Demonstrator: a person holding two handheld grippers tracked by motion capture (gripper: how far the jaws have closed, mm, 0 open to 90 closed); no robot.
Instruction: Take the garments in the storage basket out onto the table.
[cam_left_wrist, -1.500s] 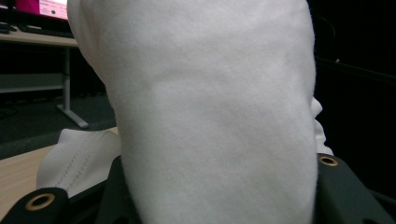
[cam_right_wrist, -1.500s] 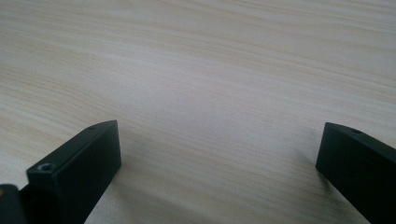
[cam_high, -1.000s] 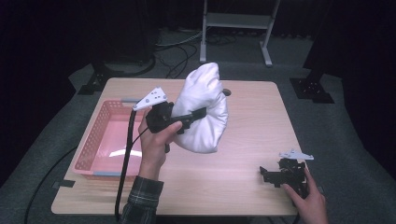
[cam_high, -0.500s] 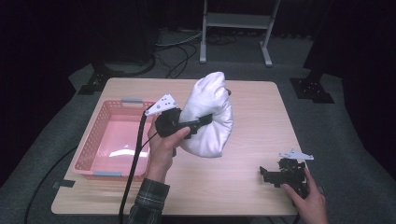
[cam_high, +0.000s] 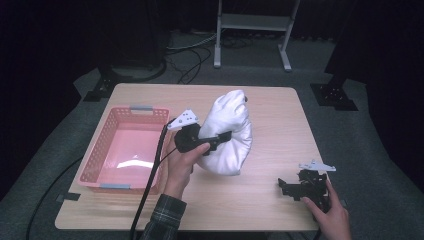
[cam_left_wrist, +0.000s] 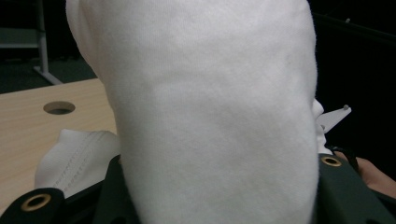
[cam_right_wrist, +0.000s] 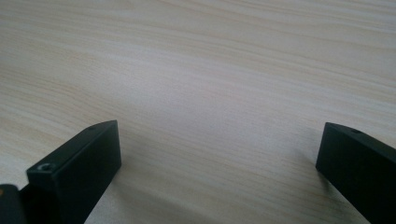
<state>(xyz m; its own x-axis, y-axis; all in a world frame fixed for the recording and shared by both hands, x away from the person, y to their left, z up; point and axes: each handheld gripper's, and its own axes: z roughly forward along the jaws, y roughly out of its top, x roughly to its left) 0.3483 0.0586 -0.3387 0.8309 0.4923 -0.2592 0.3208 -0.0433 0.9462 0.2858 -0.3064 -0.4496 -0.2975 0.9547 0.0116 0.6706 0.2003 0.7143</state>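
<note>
White cloth (cam_high: 229, 134) hangs bunched above mid-table, clamped in my left gripper (cam_high: 212, 142) beside the pink basket (cam_high: 102, 150), ready for transfer. My right gripper (cam_high: 295, 187) rests jaws wide apart, empty, clear.

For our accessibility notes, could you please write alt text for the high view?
A person's left tool grips a bunched white cloth lifted over a wooden table, beside a pink basket on the left. The right tool rests open on the table near the front right corner.
</note>
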